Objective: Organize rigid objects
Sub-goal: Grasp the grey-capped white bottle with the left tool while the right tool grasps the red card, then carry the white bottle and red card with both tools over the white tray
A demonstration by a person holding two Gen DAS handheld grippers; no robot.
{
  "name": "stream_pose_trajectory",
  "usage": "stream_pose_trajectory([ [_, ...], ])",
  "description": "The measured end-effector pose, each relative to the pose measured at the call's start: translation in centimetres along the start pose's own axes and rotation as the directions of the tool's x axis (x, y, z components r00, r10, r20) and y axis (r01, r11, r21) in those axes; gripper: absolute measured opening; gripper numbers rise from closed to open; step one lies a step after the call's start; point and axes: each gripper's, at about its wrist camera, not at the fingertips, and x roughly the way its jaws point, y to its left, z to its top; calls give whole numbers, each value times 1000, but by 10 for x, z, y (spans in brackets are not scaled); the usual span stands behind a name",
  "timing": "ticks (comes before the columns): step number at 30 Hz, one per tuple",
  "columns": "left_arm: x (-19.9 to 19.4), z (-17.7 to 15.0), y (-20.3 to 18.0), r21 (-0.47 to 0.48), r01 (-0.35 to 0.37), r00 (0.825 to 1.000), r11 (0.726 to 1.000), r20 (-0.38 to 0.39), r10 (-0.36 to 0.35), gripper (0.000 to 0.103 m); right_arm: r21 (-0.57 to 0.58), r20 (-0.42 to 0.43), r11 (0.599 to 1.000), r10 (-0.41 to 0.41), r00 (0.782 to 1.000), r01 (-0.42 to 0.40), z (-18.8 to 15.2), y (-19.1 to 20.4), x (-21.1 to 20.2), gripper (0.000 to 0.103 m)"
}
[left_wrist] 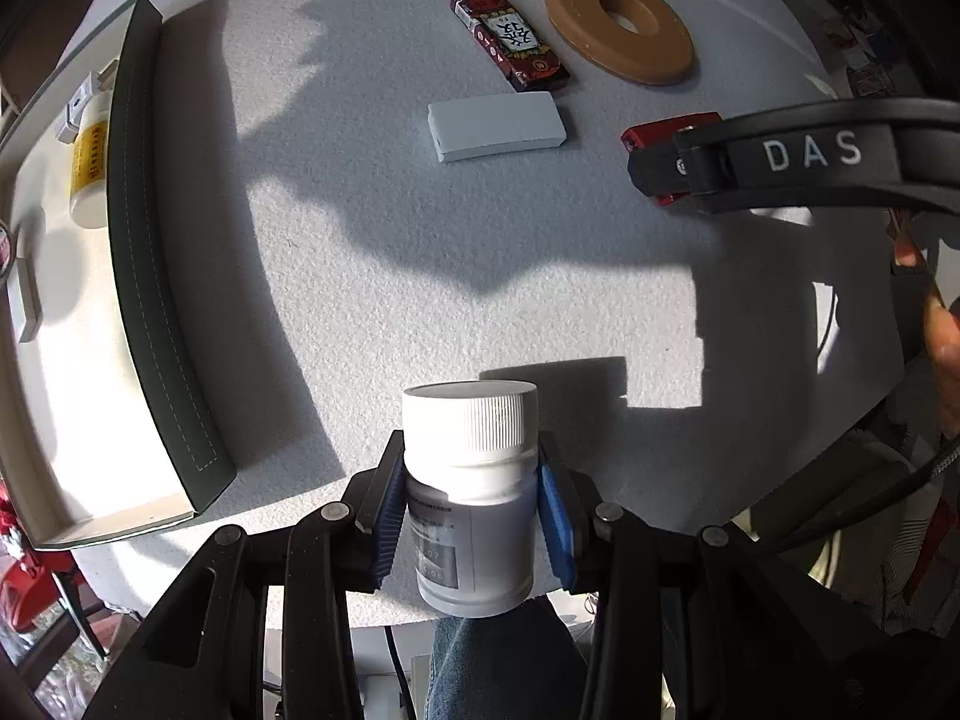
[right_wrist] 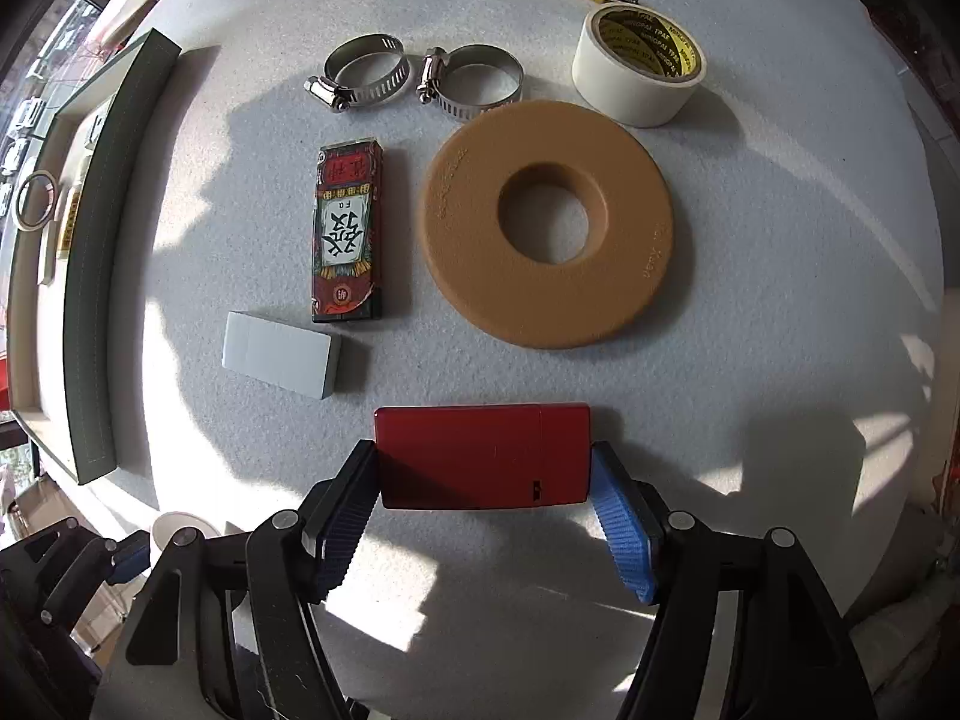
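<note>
Left tongs [left_wrist: 474, 516] are gripping the white bottle [left_wrist: 471, 480], right tongs [right_wrist: 486, 510] are clamping the red case [right_wrist: 483, 456]; transfer to the tray [left_wrist: 156, 276] is seemingly pending.

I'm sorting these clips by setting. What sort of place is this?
Probably a home or workshop tabletop laid out for sorting: a white padded table holds hose clamps, a tape roll and a tray; a window shows at the left edge.

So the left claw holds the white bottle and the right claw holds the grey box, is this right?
Not quite. The left claw does hold the white bottle, but the right claw holds the red box; the grey box lies free, as the right wrist view shows.
</note>
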Motion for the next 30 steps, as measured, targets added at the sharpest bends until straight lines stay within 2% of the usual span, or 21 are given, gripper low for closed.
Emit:
stream_pose_trajectory([
  [8, -27, 12, 9, 34, 13, 999, 999, 31, -14, 43, 127, -22, 990, 60, 998, -57, -44, -17, -11, 71],
  [10, -37, 21, -10, 49, 13, 999, 999, 41, -15, 43, 159, -22, 985, 76, 997, -72, -55, -21, -15, 71],
  [14, -49, 22, -9, 68, 14, 998, 998, 66, -19, 43, 202, -22, 976, 87, 996, -80, -69, -24, -22, 71],
  [21, -57, 33, 2, 78, 15, 992, 997, 125, -25, 43, 201, 21, 978, 50, 999, -54, -67, -21, -44, 71],
  [24, -63, 32, 11, 72, 21, 988, 997, 153, -32, 43, 188, 40, 981, 34, 999, -41, -59, -4, -49, 71],
  [30, -80, 35, 39, 12, 46, 978, 999, 202, -47, 43, 137, 63, 991, 2, 998, -10, -56, 15, -64, 71],
])
